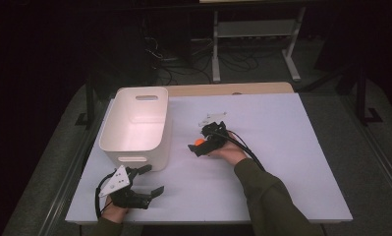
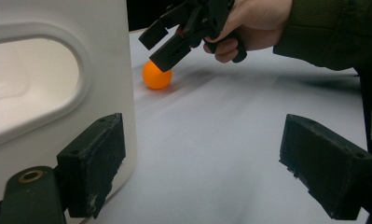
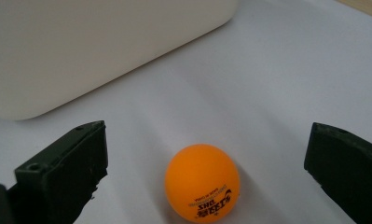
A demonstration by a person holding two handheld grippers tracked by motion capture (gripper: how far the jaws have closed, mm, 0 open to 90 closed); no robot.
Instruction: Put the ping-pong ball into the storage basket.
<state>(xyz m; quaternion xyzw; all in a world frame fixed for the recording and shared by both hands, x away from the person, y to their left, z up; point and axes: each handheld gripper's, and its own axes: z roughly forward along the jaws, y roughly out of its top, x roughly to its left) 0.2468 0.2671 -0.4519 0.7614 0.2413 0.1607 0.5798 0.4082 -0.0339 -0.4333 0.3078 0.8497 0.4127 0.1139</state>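
The right gripper (image 1: 199, 146) hangs low over the bench (image 1: 282, 162), jaws wide apart, with one orange ball (image 3: 203, 188) lying on the bench between them and touching neither. In the high view the gripper covers most of the ball (image 1: 199, 142); in the right gripper view its bottom edge is cut off, and its black print reads upside down, too small to make out. Just beyond stands one white bin (image 1: 137, 125), near the ball but apart. The left gripper (image 1: 147, 180) rests at the bench's near left corner, jaws also spread and empty, one jaw close against the bin's wall (image 2: 123, 70).
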